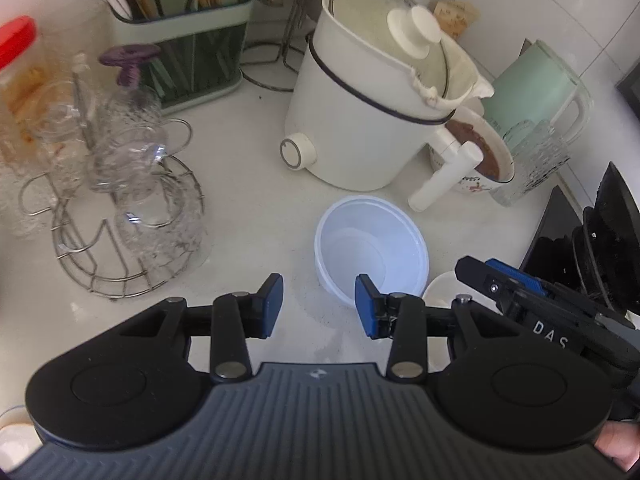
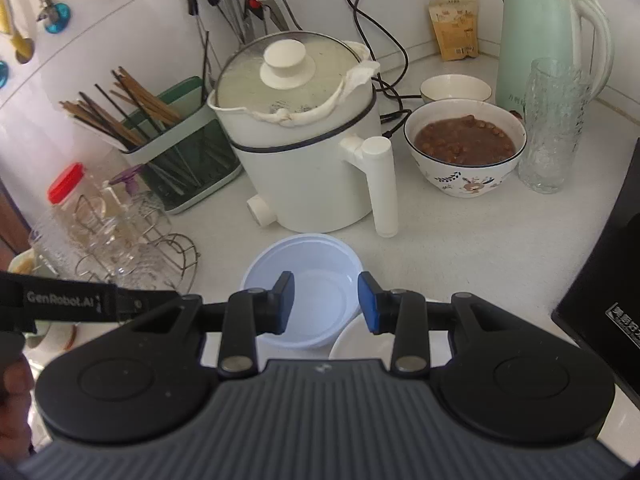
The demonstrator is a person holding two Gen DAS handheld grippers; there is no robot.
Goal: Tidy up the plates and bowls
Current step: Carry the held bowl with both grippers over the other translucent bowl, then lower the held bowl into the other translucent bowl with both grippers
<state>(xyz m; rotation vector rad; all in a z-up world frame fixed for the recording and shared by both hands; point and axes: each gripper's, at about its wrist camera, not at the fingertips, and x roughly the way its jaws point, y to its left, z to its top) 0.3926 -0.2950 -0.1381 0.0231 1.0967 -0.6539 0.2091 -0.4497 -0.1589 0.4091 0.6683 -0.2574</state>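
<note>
You are holding both grippers over a white counter [image 1: 248, 208]. Your left gripper [image 1: 319, 306] is standing with its jaws apart and nothing between the pads; the counter is showing through the gap. Just ahead of it and slightly to its right, an empty white plastic bowl [image 1: 370, 246] is sitting upright on the counter, in front of the white electric pot [image 1: 360, 120]. Your right gripper [image 2: 326, 303] is also hanging with its jaws parted, gripping nothing, its pads framing the near part of that same plastic bowl [image 2: 304, 280] from above. A small white dish [image 2: 360, 340] is lying just beside the bowl's right edge, partly hidden under the gripper. Farther back on the right, a patterned bowl [image 2: 466, 148] filled with brown food is standing beside a tall glass [image 2: 554, 128] and a pale green kettle [image 2: 548, 40]. A wire rack [image 1: 120, 216] of upturned glasses is sitting to the left.
</note>
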